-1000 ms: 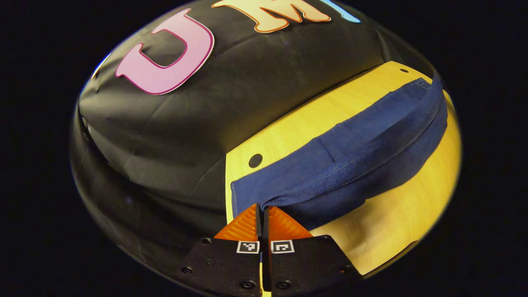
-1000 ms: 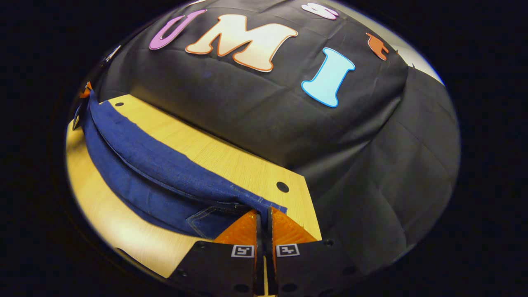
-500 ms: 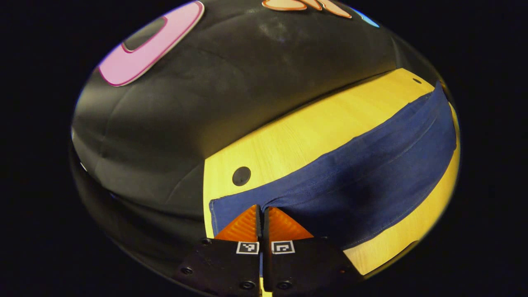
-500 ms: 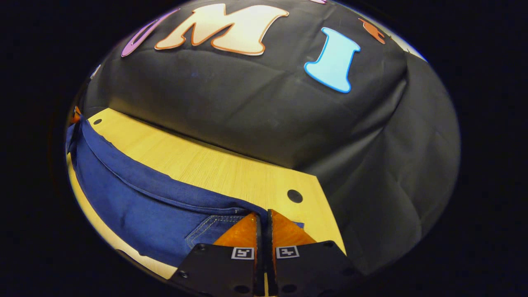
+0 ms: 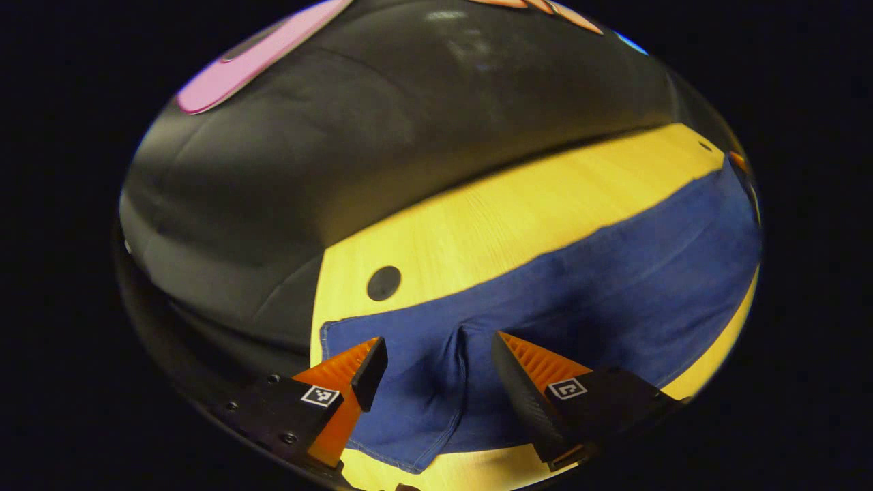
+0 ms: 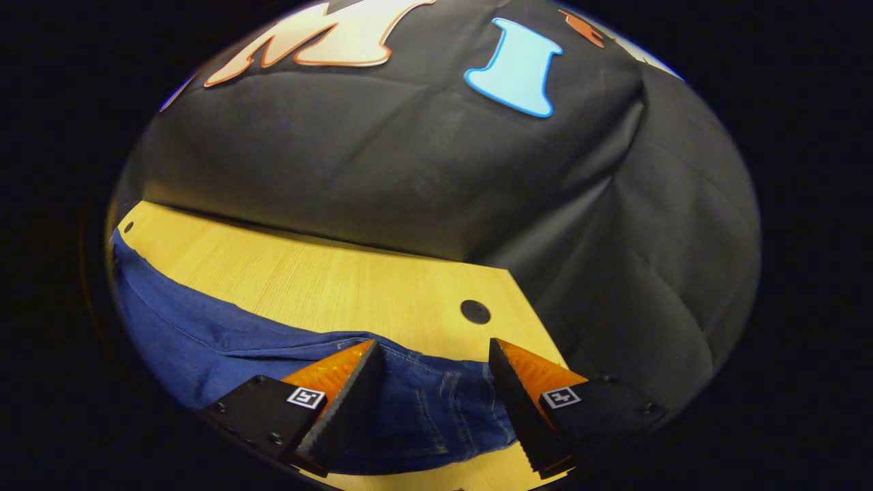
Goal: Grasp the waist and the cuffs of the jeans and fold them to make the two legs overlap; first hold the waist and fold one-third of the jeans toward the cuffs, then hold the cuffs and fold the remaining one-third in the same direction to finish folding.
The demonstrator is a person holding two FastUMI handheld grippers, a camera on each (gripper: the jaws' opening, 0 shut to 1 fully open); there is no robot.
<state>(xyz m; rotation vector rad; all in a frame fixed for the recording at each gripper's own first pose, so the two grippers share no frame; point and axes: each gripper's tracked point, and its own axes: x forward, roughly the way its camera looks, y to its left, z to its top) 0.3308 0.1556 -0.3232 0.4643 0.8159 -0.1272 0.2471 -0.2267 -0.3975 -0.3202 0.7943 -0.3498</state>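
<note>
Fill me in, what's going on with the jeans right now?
A person is folding dark blue jeans on a light wooden table with a pair of hand-held tongs. Both are open at this moment: the left tongs straddle one end of the denim, the right tongs the stitched end, neither pinching it. The jeans lie as one long band on the table, so the lengthwise fold looks laid down; the folds in thirds look not yet done.

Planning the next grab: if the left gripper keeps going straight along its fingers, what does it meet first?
Probably the jeans: the left gripper is open with denim lying between and just ahead of its fingers, a raised crease there. Past the cloth comes bare table, then the booth wall. Depth is hard to judge.
</note>
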